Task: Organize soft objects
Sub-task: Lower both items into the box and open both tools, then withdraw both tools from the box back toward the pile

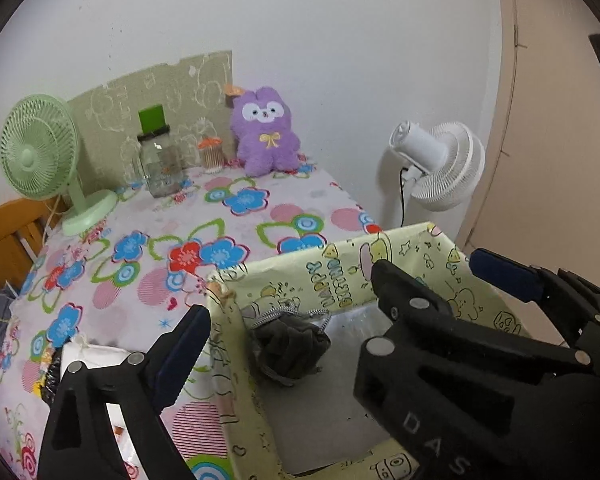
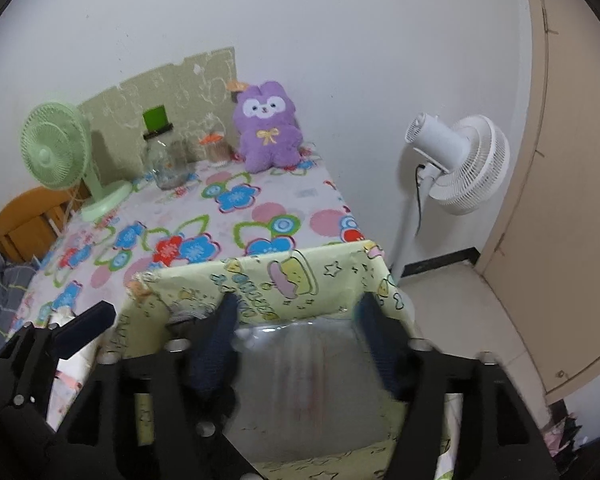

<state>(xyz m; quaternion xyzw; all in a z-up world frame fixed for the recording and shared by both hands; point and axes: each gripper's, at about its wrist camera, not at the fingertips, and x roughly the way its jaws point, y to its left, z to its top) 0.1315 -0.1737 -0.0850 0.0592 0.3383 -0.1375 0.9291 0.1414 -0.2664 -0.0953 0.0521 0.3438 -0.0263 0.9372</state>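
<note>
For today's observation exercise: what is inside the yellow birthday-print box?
Inside the yellow birthday-print box lies a crumpled dark grey cloth on a bare grey floor. The right gripper hides the near right part; nothing else shows.

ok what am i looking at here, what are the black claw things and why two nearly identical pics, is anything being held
The black claws are two-finger grippers that a person holds, one in each hand. Each carries a wide-angle camera looking along its fingers, so you get two similar pictures: one from the left gripper, one from the right gripper.

Both hover over a yellow-green box wrapped in birthday paper, at the near corner of a table with a flowered cloth. A dark grey soft bundle lies inside the box.

Both grippers are open and hold nothing.

At the far end of the table sit a purple plush toy, a glass jar and a green fan. A white fan stands on the floor.
</note>
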